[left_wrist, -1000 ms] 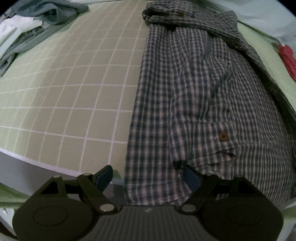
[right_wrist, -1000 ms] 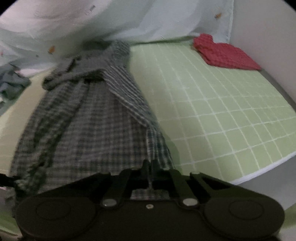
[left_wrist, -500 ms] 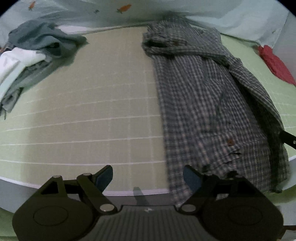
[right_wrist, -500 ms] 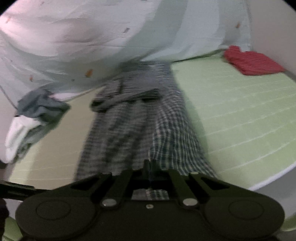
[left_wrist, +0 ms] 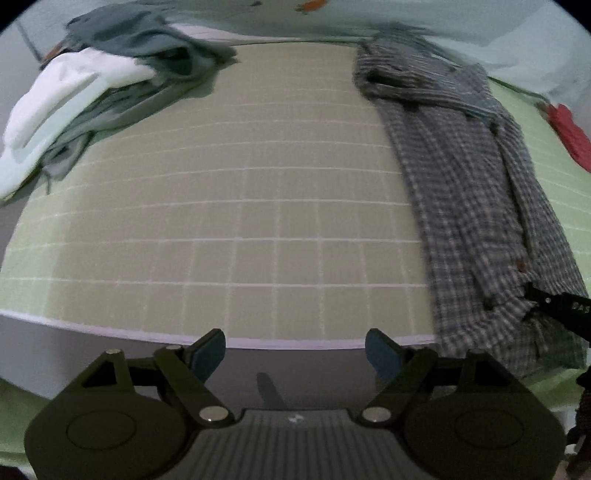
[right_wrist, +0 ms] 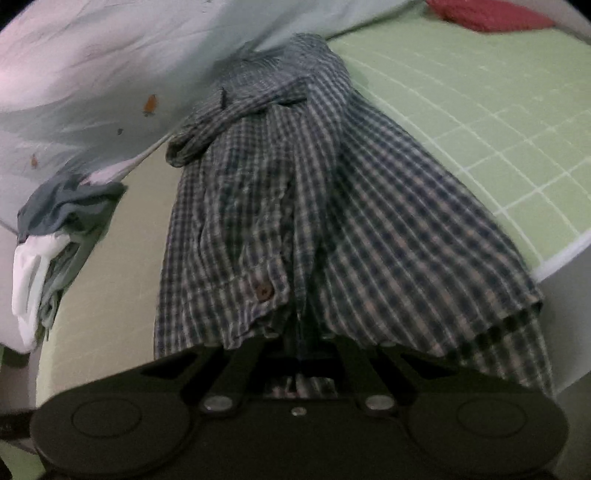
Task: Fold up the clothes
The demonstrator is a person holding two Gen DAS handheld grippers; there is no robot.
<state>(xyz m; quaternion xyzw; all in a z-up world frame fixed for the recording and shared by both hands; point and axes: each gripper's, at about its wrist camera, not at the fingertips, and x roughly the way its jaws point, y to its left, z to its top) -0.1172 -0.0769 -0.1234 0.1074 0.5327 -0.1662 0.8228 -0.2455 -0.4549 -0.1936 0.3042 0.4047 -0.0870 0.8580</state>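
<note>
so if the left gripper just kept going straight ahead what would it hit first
Probably the green grid mat. The left gripper is open and empty, pointing over the mat's near edge at bare mat. The plaid shirt lies off to its right, the clothes pile far left. Its height above the mat is unclear.

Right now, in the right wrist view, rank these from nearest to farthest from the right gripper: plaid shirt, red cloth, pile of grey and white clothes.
1. plaid shirt: hem pinched in the right gripper.
2. pile of grey and white clothes: left, mid-bed.
3. red cloth: far right corner.
</note>
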